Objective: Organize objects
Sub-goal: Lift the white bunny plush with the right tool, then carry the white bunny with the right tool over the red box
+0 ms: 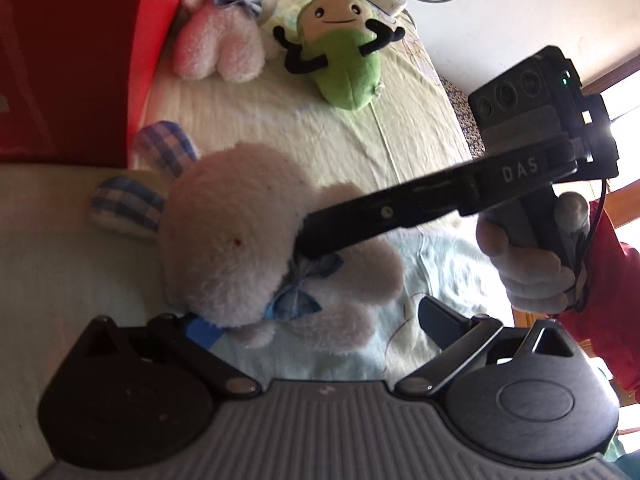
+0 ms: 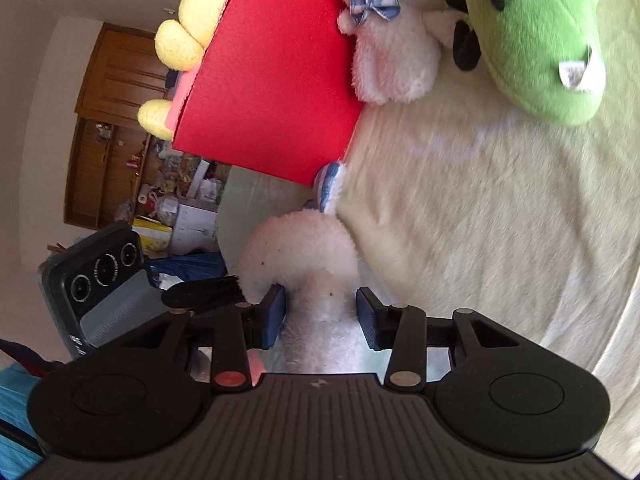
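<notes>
The red box walls off the bed's left side, with the pink plush against it and the green plush just beside that. Between these and the near white plush lies an open stretch of sheet. The right gripper, its arm slanting across, blocks the approach over the white plush; the left gripper hangs close below it.

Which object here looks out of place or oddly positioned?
The yellow plush toy hangs over the rim of the red bin instead of sitting inside. The white plush toy, pinched by the right gripper, has a small red spot.
</notes>
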`<control>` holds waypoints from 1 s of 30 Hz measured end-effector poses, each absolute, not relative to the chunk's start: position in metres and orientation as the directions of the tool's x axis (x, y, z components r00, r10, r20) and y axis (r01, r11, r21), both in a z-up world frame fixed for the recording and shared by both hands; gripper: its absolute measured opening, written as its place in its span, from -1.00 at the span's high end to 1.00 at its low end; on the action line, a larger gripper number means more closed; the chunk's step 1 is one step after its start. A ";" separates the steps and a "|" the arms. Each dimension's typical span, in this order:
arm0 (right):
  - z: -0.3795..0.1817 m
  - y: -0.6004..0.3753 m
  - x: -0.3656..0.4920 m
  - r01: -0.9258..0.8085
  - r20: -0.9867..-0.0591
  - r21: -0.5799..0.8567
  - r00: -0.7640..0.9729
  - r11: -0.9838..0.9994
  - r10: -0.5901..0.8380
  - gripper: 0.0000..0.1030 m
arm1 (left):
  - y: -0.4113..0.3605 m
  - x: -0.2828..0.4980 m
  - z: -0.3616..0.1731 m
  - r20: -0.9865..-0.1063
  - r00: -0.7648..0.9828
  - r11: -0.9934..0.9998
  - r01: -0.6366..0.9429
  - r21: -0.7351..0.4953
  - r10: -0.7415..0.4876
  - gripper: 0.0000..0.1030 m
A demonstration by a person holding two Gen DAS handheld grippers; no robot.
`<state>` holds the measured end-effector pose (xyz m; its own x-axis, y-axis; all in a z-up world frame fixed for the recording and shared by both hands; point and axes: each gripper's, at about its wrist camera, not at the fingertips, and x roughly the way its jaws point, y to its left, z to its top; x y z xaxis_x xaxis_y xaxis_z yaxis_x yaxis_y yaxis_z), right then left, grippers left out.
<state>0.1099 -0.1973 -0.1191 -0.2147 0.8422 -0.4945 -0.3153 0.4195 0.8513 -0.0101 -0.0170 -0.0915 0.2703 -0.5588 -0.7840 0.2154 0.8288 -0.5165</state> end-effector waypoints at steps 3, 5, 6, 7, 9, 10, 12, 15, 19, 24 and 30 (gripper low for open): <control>-0.121 -0.202 0.101 -0.288 -0.478 0.865 -0.222 0.412 0.850 0.19 | -0.017 -0.011 -0.086 -0.788 0.289 0.838 0.233 -0.493 -0.544 -0.91; -0.121 -0.206 0.093 -0.275 -0.472 0.870 -0.218 0.410 0.854 0.20 | -0.016 -0.010 -0.082 -0.785 0.296 0.838 0.244 -0.488 -0.544 -0.90; -0.119 -0.212 0.088 -0.268 -0.469 0.872 -0.213 0.410 0.857 0.20 | -0.017 -0.010 -0.080 -0.786 0.299 0.839 0.252 -0.482 -0.541 -0.89; -0.118 -0.214 0.084 -0.262 -0.467 0.873 -0.207 0.411 0.860 0.20 | -0.018 -0.010 -0.078 -0.786 0.302 0.840 0.260 -0.476 -0.539 -0.89; -0.116 -0.217 0.076 -0.254 -0.465 0.874 -0.188 0.415 0.865 0.20 | -0.021 -0.011 -0.074 -0.788 0.307 0.842 0.277 -0.463 -0.534 -0.89; -0.113 -0.219 0.072 -0.250 -0.464 0.874 -0.173 0.417 0.869 0.20 | -0.023 -0.011 -0.072 -0.792 0.308 0.845 0.288 -0.450 -0.527 -0.89; -0.107 -0.223 0.067 -0.244 -0.456 0.876 -0.141 0.416 0.879 0.20 | -0.026 -0.012 -0.065 -0.797 0.316 0.849 0.317 -0.423 -0.515 -0.89; -0.094 -0.225 0.060 -0.256 -0.441 0.876 -0.084 0.409 0.893 0.20 | -0.027 -0.015 -0.049 -0.786 0.348 0.847 0.360 -0.391 -0.511 -0.89; -0.072 -0.222 0.054 -0.285 -0.412 0.876 -0.018 0.390 0.911 0.20 | -0.024 -0.019 -0.026 -0.755 0.403 0.841 0.401 -0.363 -0.517 -0.89; -0.049 -0.203 0.047 -0.342 -0.383 0.866 0.015 0.365 0.924 0.20 | -0.014 -0.032 0.000 -0.714 0.479 0.846 0.425 -0.321 -0.512 -0.89; -0.027 -0.180 0.042 -0.406 -0.353 0.851 0.024 0.331 0.935 0.20 | 0.008 -0.049 0.022 -0.673 0.555 0.864 0.412 -0.290 -0.490 -0.89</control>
<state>0.0415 -0.1796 -0.0271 0.0236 0.9354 -0.3528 -0.4064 0.3314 0.8515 -0.0489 0.0081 0.0217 0.5547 -0.4896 -0.6727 0.4115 0.8642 -0.2896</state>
